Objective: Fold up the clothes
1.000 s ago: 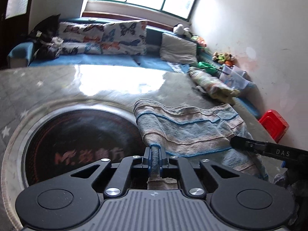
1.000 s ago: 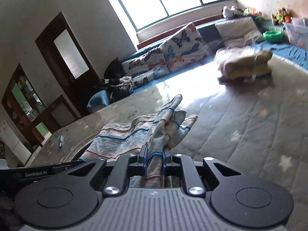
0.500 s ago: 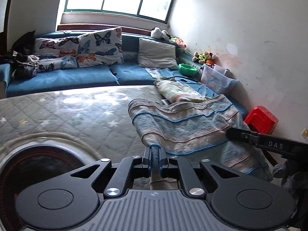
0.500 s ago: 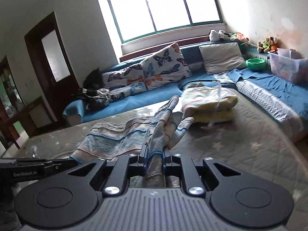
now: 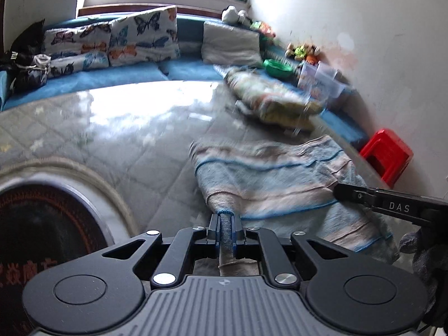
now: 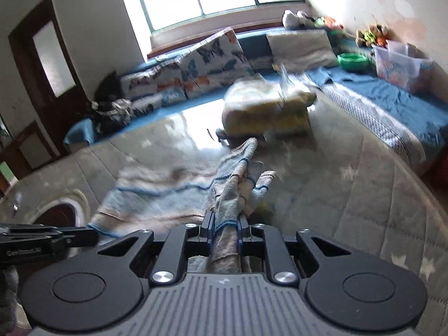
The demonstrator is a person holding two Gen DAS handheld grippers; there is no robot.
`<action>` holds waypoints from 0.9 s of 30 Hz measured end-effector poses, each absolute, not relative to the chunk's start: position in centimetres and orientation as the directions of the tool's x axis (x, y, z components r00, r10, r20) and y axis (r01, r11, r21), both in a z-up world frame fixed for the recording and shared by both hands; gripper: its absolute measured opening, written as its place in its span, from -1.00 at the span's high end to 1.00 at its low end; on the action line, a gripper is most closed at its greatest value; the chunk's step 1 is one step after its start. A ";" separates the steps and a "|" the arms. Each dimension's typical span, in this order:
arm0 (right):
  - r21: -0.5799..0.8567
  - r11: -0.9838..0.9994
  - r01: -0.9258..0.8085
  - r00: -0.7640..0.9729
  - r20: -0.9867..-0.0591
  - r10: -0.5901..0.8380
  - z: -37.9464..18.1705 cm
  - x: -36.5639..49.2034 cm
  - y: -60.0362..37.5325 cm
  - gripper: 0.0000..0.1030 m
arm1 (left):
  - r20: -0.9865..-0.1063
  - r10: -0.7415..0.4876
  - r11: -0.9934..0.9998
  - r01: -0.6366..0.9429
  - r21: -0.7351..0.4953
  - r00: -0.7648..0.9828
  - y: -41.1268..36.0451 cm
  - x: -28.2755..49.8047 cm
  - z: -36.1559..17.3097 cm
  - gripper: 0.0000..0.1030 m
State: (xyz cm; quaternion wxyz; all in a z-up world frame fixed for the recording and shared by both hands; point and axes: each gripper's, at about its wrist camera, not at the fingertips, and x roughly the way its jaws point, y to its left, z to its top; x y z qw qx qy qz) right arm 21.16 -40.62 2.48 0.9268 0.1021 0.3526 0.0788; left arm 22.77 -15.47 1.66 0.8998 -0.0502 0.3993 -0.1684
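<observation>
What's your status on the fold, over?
Left gripper and right gripper shut on striped towel. Towel stretched between them over table. Folded pile beyond, clear.

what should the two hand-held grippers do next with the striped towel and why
Probably lower both together and lay the far edge down on the quilted mat. The left hand-held gripper and right hand-held gripper are each shut on a corner of the striped towel, which hangs spread between them, so setting it flat readies the fold.

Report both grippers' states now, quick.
Left gripper: shut on the striped towel, pinching its blue-trimmed edge.
Right gripper: shut on the same striped towel, bunched cloth between its fingers.
</observation>
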 end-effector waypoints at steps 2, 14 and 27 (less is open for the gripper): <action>0.236 0.970 -0.065 0.736 -0.645 0.206 2.0 21.1 -40.8 0.59 | -0.707 -0.340 0.939 0.259 -0.225 0.620 -15.2 22.7 1.3 0.74; 0.221 0.975 -0.034 0.791 -0.590 0.161 3.6 21.6 -40.9 0.49 | -0.693 -0.329 0.944 0.245 -0.221 0.642 -13.8 21.0 1.4 0.68; 0.202 0.978 -0.048 0.736 -0.655 0.172 0.8 26.2 -39.0 0.34 | -0.696 -0.327 0.945 0.219 -0.243 0.639 -10.8 15.8 0.5 0.18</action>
